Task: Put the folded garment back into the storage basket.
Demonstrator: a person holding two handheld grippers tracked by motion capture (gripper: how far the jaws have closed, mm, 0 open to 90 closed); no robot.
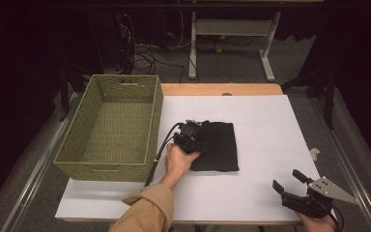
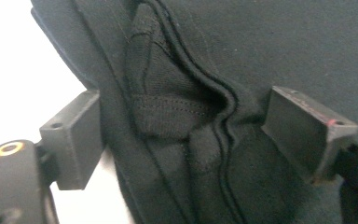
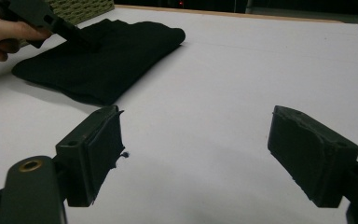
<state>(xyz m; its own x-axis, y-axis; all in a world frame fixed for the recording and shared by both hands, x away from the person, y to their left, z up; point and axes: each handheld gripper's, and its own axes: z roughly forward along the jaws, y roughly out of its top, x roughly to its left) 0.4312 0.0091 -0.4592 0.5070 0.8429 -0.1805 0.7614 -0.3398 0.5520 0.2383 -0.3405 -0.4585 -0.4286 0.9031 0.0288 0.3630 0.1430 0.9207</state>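
Note:
A folded black cloth (image 1: 220, 145) lies on the white tabletop (image 1: 265, 116), right of the basket. My left gripper (image 1: 193, 137) points down onto the cloth's left edge. In the left gripper view its jaws stand wide, with a bunched ridge of the cloth (image 2: 182, 116) between them. The left pad (image 2: 74, 135) sits at the cloth's outer edge and the right pad (image 2: 307, 130) lies over the fabric, neither squeezing it. My right gripper (image 1: 286, 179) hovers open near the front right corner, nothing between its pads (image 3: 98, 149). From there the cloth (image 3: 102, 56) shows far left.
A woven green basket (image 1: 77, 125) with nothing in it stands at the table's left, overhanging the edge. A small white scrap (image 1: 315, 153) lies at the right edge. Beyond the table are a desk frame and cables on the floor.

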